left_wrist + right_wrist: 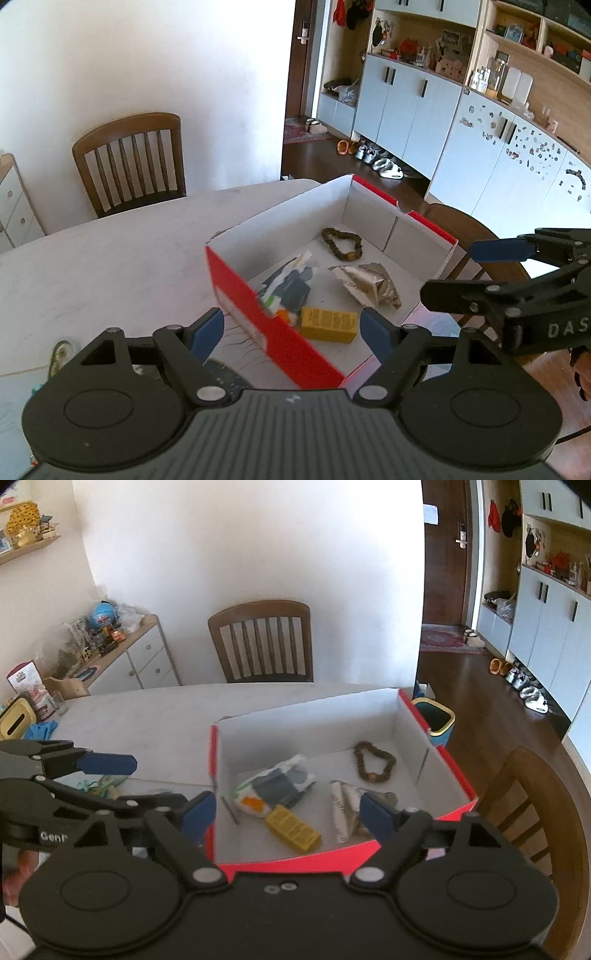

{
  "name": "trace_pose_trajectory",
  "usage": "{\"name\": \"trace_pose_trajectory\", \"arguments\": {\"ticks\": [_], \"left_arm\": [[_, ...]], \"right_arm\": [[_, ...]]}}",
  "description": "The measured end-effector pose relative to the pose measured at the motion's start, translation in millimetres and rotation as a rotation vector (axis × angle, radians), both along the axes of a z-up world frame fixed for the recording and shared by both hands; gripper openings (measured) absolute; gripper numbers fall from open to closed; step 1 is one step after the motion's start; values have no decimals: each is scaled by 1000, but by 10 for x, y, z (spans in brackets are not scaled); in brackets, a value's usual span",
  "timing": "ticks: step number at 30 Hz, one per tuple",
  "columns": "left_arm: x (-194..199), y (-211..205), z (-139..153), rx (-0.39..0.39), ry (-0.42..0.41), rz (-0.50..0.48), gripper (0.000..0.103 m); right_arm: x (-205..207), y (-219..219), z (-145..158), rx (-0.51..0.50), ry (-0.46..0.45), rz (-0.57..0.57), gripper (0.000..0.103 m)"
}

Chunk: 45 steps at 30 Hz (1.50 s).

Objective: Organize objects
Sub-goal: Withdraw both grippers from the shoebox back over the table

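A red box [284, 343] [295, 864] with a white inside stands on the white table [110, 266]. In it lie a brown bead bracelet [341, 243] [373, 762], a crumpled foil packet [369, 284] [343, 805], a small yellow box [328, 325] [293, 829] and a clear bag of dark and white items [291, 284] [277, 786]. My left gripper [291, 328] [147, 781] hovers open over the box's near left wall, holding nothing. My right gripper [288, 812] [458, 271] hovers open above the box's near right part, also holding nothing.
Wooden chairs stand behind the table [129, 162] [262, 646] and at its right [532, 805]. A bin [436, 720] sits on the floor beyond the box. A tissue box [14, 723] and blue cloth [40, 727] lie at the table's far left, beside a cluttered side cabinet [129, 657].
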<state>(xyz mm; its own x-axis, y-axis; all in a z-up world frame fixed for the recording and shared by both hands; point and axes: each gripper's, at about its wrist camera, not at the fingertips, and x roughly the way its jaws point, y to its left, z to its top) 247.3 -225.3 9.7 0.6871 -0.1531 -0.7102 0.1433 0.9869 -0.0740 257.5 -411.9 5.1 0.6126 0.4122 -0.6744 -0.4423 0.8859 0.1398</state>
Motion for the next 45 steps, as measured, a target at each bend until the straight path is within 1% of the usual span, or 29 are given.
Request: {"name": "trace_pose_trajectory", "arguments": {"ticks": [2,5,7,12,17,23,28,32,35,42,45], "left_arm": [[-71,93,6,5,-7,-1,83],[-184,248,17,3,-14,2,83],[-257,360,17,-2,-13,7,85],[-435,637,14,-10,-21,19,87],[-592,908,15,-9,-30,32,97],[-753,1247,-11,1,-50,57,101],[-835,1579,-86,-3,-58,103,102],[-911,1878,-190,17,-67,130,102],[-956,2081,-275,4,-47,144,102],[-1037,2581,-520,-10,1,243,102],[-1047,2766,-647,-1,20,282,102]], "right_arm": [[-100,75,9,4,-10,-3,94],[-228,173,29,18,-15,-11,99],[-311,251,40,25,-17,-15,100],[-501,469,40,23,-28,-18,100],[-685,720,10,15,-38,-12,100],[-880,1035,-21,-10,-50,19,100],[-1007,1315,-68,-34,-65,61,100],[-1079,1546,-162,-47,-63,94,100],[-1139,1723,-275,-68,-58,125,100],[-1296,2129,-547,-91,-9,202,100],[-1356,2326,-659,-104,3,246,100]]}}
